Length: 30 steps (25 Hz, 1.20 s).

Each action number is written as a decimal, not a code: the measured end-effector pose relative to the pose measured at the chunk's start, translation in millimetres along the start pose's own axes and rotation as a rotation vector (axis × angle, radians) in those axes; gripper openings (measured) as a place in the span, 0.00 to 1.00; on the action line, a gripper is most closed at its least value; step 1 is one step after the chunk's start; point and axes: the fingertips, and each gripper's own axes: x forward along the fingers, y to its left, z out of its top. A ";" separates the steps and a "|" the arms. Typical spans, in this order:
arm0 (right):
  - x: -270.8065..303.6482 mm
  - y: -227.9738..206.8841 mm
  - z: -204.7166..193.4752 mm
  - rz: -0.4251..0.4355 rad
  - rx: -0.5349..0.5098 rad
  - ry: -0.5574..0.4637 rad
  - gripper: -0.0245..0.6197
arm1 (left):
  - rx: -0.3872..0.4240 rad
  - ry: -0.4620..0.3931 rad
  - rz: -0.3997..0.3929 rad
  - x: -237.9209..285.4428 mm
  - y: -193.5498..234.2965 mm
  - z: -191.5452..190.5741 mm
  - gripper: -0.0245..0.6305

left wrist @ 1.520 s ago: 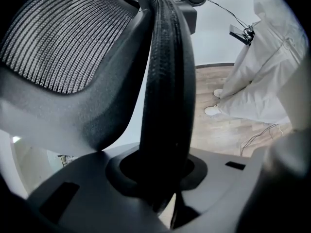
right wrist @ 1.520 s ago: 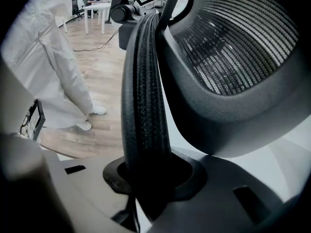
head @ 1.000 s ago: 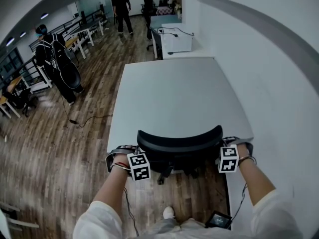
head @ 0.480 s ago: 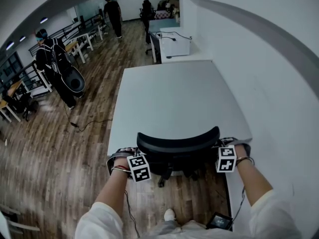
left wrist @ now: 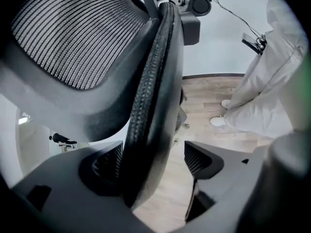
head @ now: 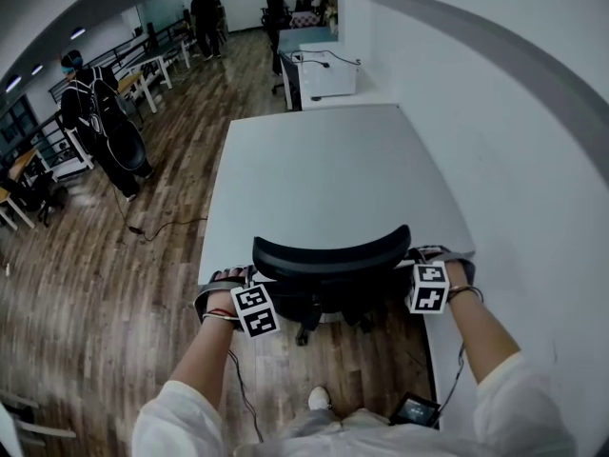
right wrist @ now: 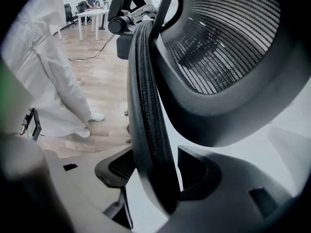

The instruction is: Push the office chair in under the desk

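Note:
The black office chair's curved backrest [head: 328, 253] stands against the front edge of the white desk [head: 324, 160], its seat hidden under the top. My left gripper [head: 244, 278] is at the backrest's left end and my right gripper [head: 422, 257] at its right end. In the left gripper view the mesh backrest's padded rim [left wrist: 155, 81] runs between the opening jaws of the left gripper [left wrist: 153, 159], with a gap to the right pad. In the right gripper view the rim [right wrist: 146, 91] passes between the opening jaws of the right gripper [right wrist: 158, 169], which do not clamp it.
A white wall [head: 514, 160] runs along the desk's right side. A person [head: 95, 122] stands on the wooden floor at left, near a cable [head: 162, 227]. More desks and chairs [head: 319, 69] stand at the back. My own shoe [head: 319, 398] is behind the chair.
The backrest and both grippers have shifted slightly forward toward the desk. The person at the far back has walked further away.

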 end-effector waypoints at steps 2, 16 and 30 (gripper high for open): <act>-5.8 0.8 0.7 -0.002 -0.015 -0.003 0.44 | -0.002 -0.007 0.005 -5.9 0.8 -0.5 0.62; -62.0 -1.6 6.1 -0.205 0.232 -0.182 0.44 | -0.301 -0.194 0.166 -55.5 8.9 19.1 0.65; -102.6 45.6 38.3 -0.242 0.680 -0.556 0.44 | -0.792 -0.594 0.145 -121.1 -30.4 68.2 0.65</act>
